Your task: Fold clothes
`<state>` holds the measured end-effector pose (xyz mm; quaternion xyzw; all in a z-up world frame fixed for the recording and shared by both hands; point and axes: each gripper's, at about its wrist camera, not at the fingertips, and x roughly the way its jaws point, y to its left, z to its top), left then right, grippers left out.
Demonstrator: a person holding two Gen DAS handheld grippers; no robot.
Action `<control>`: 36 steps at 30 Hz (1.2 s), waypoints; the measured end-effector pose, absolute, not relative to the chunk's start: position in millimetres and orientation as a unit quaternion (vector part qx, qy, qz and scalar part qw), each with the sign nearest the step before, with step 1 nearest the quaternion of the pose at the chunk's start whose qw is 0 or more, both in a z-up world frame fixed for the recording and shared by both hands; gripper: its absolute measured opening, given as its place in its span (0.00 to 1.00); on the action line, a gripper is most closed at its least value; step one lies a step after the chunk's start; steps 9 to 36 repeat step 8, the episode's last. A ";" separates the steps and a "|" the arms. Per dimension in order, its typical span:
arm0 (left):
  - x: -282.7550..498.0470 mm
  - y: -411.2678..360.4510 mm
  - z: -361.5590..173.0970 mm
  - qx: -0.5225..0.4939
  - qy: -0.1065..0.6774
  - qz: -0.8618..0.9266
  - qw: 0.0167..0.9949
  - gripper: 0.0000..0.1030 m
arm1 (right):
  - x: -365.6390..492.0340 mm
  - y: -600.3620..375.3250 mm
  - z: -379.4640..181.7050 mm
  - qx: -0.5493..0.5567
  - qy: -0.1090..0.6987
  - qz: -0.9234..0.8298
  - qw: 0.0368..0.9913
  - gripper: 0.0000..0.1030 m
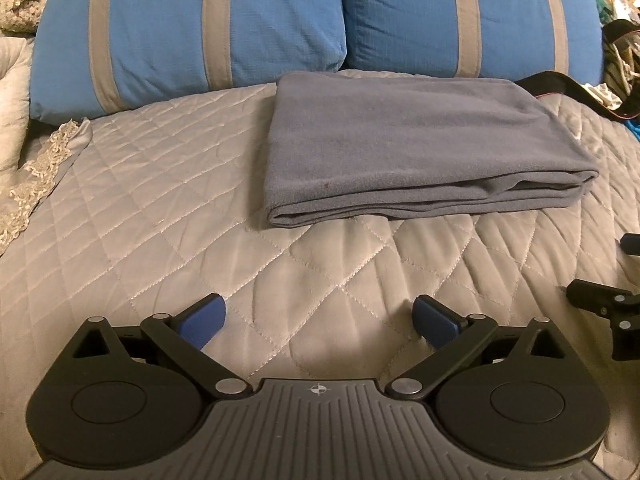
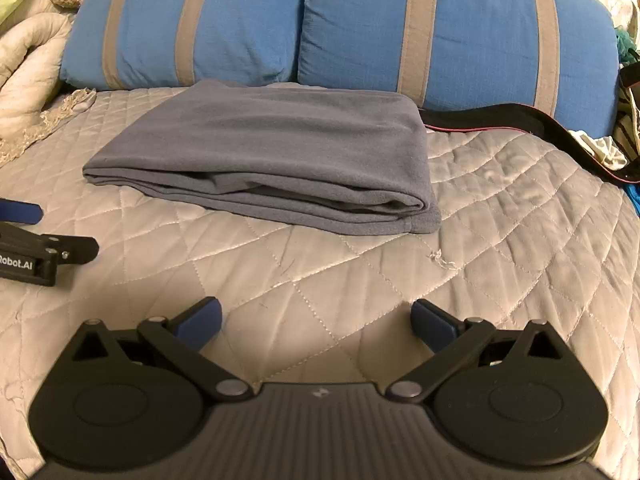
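Both grippers, left gripper and right gripper, are hovering released and empty near the folded grey garment, which is lying squared on the quilt, seemingly finished.

Folded garment lies on the quilt (pillows behind it).
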<state>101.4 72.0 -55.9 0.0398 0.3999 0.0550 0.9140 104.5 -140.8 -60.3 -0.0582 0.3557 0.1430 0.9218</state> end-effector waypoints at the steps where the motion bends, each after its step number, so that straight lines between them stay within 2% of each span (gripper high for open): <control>1: 101.4 72.0 -55.9 0.040 0.400 0.055 0.914 1.00 | 104.3 -140.8 -60.3 -0.059 0.355 0.143 0.922 1.00; 36: 101.9 73.6 -55.7 0.038 0.399 0.054 0.915 1.00 | 103.4 -140.5 -60.6 -0.060 0.353 0.143 0.923 1.00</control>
